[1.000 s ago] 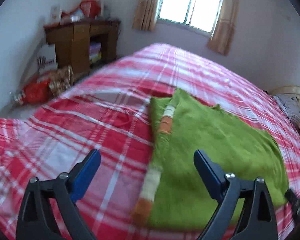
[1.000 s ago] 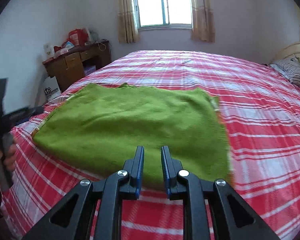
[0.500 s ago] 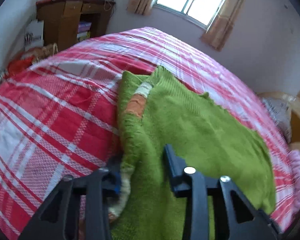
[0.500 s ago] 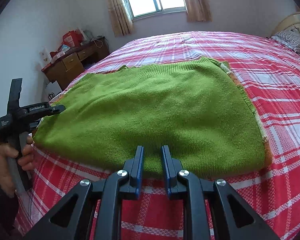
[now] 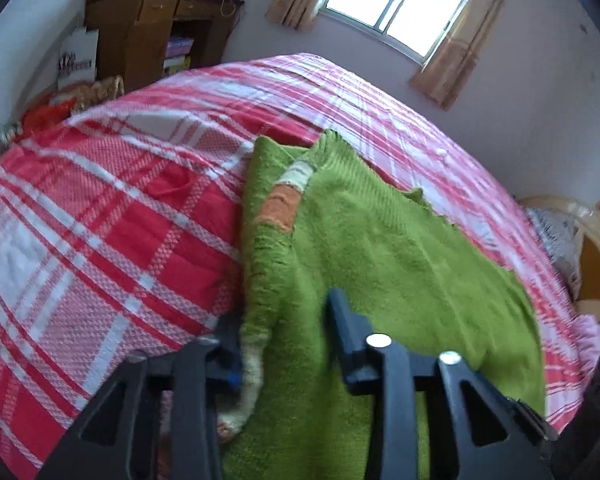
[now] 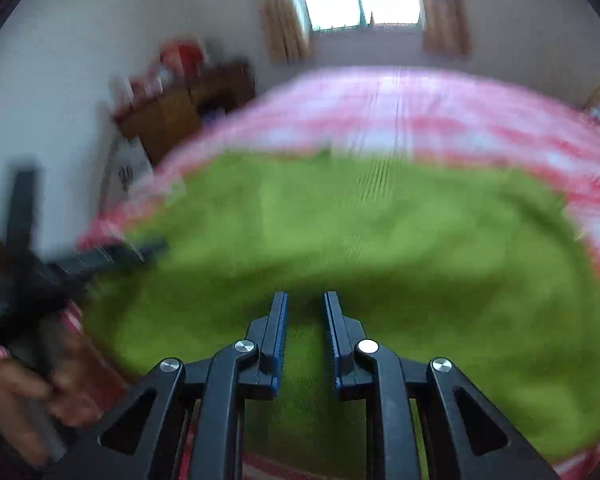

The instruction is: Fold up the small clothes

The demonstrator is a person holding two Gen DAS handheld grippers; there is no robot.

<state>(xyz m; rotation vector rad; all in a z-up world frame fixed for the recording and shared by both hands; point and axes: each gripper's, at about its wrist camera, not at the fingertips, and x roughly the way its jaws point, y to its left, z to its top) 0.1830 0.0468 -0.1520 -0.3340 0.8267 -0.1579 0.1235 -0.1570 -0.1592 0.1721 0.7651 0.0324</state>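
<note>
A green knitted sweater (image 5: 400,248) lies spread flat on a bed with a red-and-white plaid cover (image 5: 100,220). The left tool (image 5: 284,344) sits at the sweater's near left edge, where a striped orange-and-cream cuff (image 5: 252,364) hangs; its jaws have just been closing, and that edge is now bunched between them, apparently pinched. The right tool (image 6: 305,312) hovers over the near hem of the sweater (image 6: 340,240). Its 2 blue-padded fingers are nearly together with a narrow gap, gripping nothing. This view is smeared with motion blur. The garment stretches away from both tools toward the window (image 5: 400,0), its long side running across — so the left tool, already on the fabric, looks nearer to starting a fold.
</note>
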